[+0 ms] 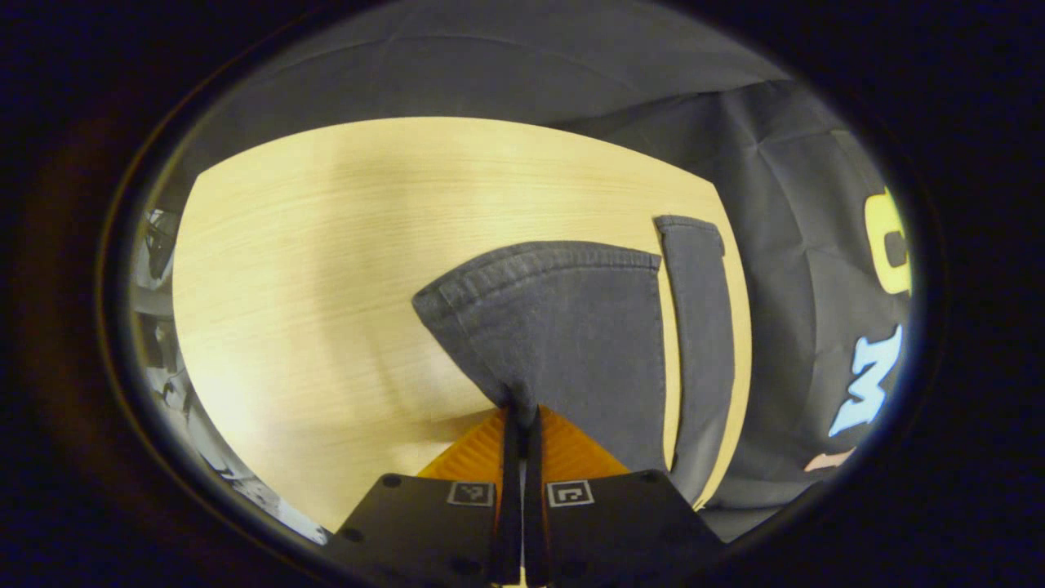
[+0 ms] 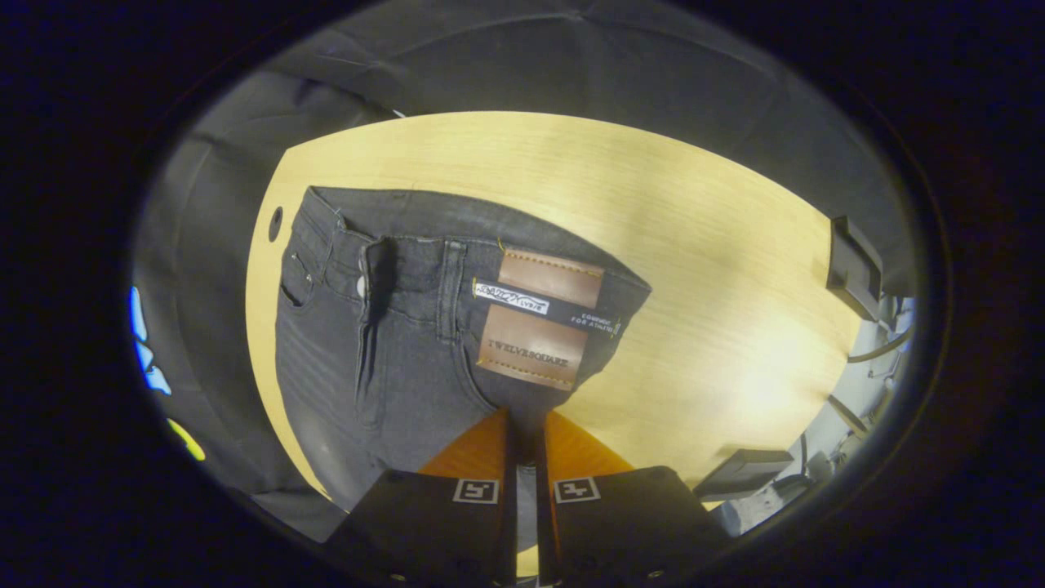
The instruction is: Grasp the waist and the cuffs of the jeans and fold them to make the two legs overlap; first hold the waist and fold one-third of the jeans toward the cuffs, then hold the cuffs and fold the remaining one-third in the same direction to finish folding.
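The left gripper point(image 1: 520, 412) has its fingers pressed together, pinching cloth between them. The right gripper point(image 2: 525, 425) is likewise clamped tight on cloth, fingers nearly meeting.

A pale wooden table point(image 2: 718, 269) is seen ahead of the tongs. A small round hole point(image 2: 275, 222) is cut near its far-left corner. Black blocks point(image 2: 853, 265) are fixed at its right edge, and cables point(image 2: 878, 351) are hung just beyond.
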Motion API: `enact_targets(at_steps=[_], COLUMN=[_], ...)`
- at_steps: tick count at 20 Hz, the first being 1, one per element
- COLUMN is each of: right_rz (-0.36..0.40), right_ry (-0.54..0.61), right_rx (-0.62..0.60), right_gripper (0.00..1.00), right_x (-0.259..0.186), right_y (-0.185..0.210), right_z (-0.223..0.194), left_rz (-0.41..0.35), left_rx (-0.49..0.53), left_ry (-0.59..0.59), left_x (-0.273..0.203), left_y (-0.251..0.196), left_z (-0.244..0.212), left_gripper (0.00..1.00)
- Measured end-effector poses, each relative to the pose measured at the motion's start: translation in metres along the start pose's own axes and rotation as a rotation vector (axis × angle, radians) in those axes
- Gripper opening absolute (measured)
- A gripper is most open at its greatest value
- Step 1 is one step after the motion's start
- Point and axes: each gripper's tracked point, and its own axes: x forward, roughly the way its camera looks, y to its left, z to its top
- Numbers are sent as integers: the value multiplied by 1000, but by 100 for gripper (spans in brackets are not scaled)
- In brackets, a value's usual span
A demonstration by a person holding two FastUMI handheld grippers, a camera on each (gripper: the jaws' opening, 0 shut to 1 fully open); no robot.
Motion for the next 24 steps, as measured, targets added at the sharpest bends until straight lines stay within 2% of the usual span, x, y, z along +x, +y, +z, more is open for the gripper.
enact_targets(at_steps=[1,2,4,7,11,13,14,15,17,18,19,20,22,24], right_rz=[11,28,76,181,345,390,405,416,417,422,426,425,412,415], right_ry=[1,-2,-11,-20,-28,-44,-61,-80,-111,-120,-132,-141,-139,-117], right_rx=[-8,-14,-41,-59,-107,-128,-140,-150,-160,-159,-156,-157,-144,-122], right_gripper=[10,10,9,7,5,4,4,4,3,3,3,3,2,2], right_x=[0,0,-3,-16,-45,-58,-64,-73,-84,-90,-98,-106,-122,-135], right_y=[0,1,1,7,25,30,31,34,33,33,32,30,28,24], right_z=[0,0,0,-1,-8,-12,-14,-17,-25,-29,-31,-36,-43,-56], left_rz=[-23,-41,-99,-168,-270,-307,-322,-340,-380,-402,-422,-437,-473,-511], left_rx=[-8,-22,-49,-101,-229,-216,-193,-173,-138,-121,-105,-91,-72,-55], left_ry=[15,16,5,-28,-55,-38,-22,-5,32,46,62,80,110,135], left_x=[-1,-8,-22,-52,-95,-107,-110,-114,-120,-123,-128,-131,-145,-165], left_y=[0,2,-3,-5,-12,-20,-23,-27,-45,-56,-63,-72,-89,-102], left_z=[-2,0,1,3,11,6,4,4,7,9,10,11,14,18], left_gripper=[7,10,10,10,9,10,5,9,5,10,6,9,6,9])
